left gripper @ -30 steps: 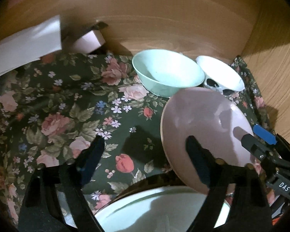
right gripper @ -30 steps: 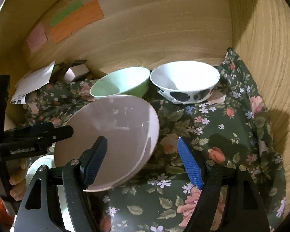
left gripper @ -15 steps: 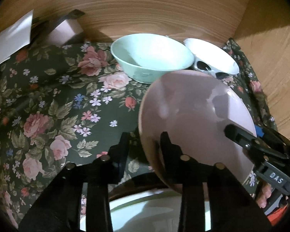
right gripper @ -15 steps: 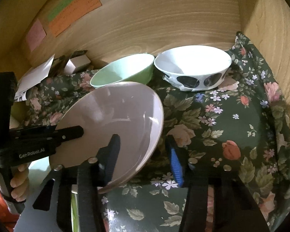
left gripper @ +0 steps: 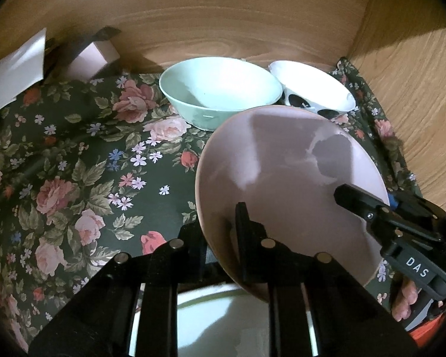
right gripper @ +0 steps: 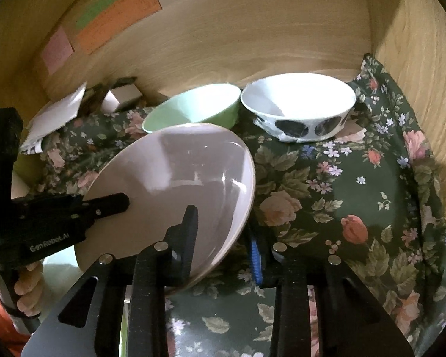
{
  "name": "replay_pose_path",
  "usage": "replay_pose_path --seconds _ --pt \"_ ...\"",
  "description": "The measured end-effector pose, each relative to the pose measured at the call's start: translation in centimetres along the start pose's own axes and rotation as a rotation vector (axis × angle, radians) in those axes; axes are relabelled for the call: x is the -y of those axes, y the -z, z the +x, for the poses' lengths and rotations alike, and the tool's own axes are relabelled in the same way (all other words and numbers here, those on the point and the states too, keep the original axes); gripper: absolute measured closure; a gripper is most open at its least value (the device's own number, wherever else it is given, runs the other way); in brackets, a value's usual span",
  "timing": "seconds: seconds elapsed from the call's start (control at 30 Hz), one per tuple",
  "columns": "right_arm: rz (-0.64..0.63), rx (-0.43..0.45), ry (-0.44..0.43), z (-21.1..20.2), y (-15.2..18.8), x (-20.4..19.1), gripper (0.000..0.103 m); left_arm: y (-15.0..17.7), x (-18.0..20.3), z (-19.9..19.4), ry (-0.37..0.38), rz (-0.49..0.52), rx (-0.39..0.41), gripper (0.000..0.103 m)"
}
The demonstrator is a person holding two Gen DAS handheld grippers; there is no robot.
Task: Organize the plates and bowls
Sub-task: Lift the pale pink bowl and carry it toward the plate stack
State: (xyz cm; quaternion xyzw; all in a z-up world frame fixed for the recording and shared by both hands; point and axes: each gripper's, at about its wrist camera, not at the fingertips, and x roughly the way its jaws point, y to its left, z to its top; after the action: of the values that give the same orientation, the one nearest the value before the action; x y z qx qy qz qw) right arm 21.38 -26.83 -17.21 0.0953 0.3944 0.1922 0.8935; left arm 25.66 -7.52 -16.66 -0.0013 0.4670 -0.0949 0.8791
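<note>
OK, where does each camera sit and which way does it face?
Left wrist: on left gripper, facing down-forward at pink plate; right gripper intrudes right.
Right wrist: on right gripper, facing the plate; left gripper and a hand at left.
Shared: plate, both jaws just closed on it, green bowl, spotted bowl.

- In the left wrist view, the white plate (left gripper: 217, 321) lies largely behind the left gripper (left gripper: 220, 232) and runs off the bottom edge; we see only a pale arc.
- The pink plate (right gripper: 175, 184) hides the outer finger of each gripper behind its rim, so we cannot see those pads.
- The spotted bowl (left gripper: 312, 92) is partly covered by the pink plate and the green bowl (left gripper: 220, 89).
- We cannot read the writing on the orange note (right gripper: 119, 17).
- The paper sheet (left gripper: 15, 68) is cut by the left edge.
</note>
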Motion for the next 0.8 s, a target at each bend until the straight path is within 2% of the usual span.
replay_pose_path --seconds 0.4,0.8 --pt "-0.039 0.071 -0.015 -3.5 -0.1 -3.5 0.075 1.8 -0.6 -5.9 -0.007 -0.017 0.131 0.086" --pt "-0.105 0.106 -0.044 -5.8 0.8 -9.0 0.075 5.2 -4.1 -11.3 -0.015 -0.066 0.212 0.086"
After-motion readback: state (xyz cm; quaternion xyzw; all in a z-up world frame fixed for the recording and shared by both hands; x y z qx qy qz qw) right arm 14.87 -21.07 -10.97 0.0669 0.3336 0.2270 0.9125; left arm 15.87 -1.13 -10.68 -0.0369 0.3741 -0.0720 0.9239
